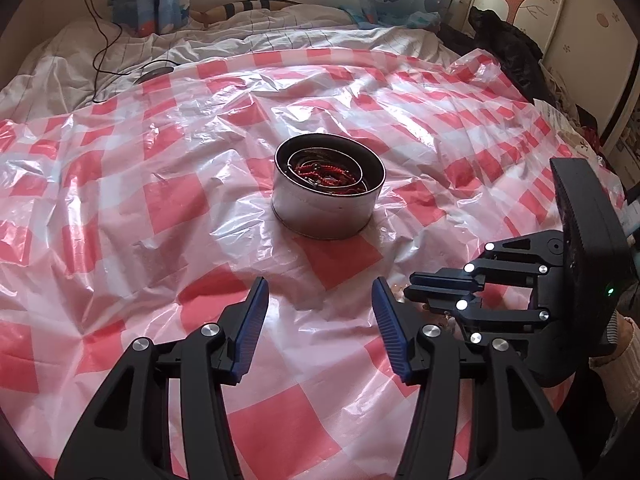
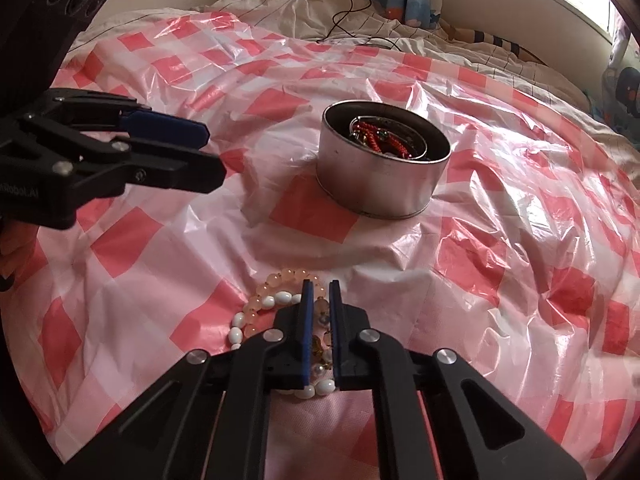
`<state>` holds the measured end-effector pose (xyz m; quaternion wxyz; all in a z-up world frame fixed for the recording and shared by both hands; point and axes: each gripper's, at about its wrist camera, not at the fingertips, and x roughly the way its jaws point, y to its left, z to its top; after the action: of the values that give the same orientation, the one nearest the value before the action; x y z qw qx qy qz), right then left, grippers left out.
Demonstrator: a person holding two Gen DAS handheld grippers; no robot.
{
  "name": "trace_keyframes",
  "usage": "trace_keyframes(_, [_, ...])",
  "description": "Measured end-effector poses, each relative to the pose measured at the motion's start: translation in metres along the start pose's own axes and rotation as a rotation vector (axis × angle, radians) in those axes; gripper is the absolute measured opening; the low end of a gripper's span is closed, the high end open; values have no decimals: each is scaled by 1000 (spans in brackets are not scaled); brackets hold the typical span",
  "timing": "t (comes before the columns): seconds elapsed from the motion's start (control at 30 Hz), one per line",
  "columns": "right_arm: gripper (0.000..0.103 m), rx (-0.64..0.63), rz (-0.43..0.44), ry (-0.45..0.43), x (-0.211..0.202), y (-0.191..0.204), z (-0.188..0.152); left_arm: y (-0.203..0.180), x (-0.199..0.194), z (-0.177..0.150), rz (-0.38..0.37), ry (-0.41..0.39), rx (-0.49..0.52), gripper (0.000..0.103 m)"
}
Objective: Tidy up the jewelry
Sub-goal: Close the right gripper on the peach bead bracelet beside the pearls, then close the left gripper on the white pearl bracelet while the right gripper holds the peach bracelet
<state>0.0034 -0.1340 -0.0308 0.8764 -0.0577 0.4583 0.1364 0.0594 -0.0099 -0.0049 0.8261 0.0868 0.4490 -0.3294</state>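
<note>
A round metal tin (image 1: 320, 216) (image 2: 380, 188) stands in the middle of the red-and-white checked plastic sheet (image 1: 160, 200), with red cord jewelry (image 1: 328, 174) (image 2: 376, 136) inside. Nearer me lie a peach bead bracelet (image 2: 280, 276) and a white bead bracelet (image 2: 244, 320), overlapping. My right gripper (image 2: 321, 284) (image 1: 416, 292) points down onto this pile, its blue pads nearly together with beads caught between them. My left gripper (image 1: 320, 284) (image 2: 214, 154) hovers open over bare sheet, short of the tin, with nothing between its fingers.
The sheet covers a bed with rumpled white bedding (image 1: 60, 64) behind it. A black cable (image 1: 100, 40) trails across the far left bedding. Dark clothing (image 1: 504, 40) is piled at the far right by a wardrobe. A sleeve (image 1: 624, 340) shows behind the right gripper.
</note>
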Motion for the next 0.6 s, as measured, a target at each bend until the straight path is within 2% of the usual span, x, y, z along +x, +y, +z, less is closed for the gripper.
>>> trace_keyframes(0.13, [8,60,2,-55,-21,-16,3,-9,7,-6,-34,44,45,51])
trace_keyframes(0.23, [8,117,-3,-84,-35,-34,1,-30,14,-12,-73,62,124,51])
trace_keyframes(0.33, [8,152,-23,-94,-43,-46,0,-48,20,-15,-120,73,161,51])
trace_keyframes(0.43, [8,178,-54,-80,-45,-56,-4,-61,31,-19,-146,95,185,51])
trace_keyframes(0.6, [8,211,-90,0,-34,-70,-13,-70,44,-26,-160,124,199,50])
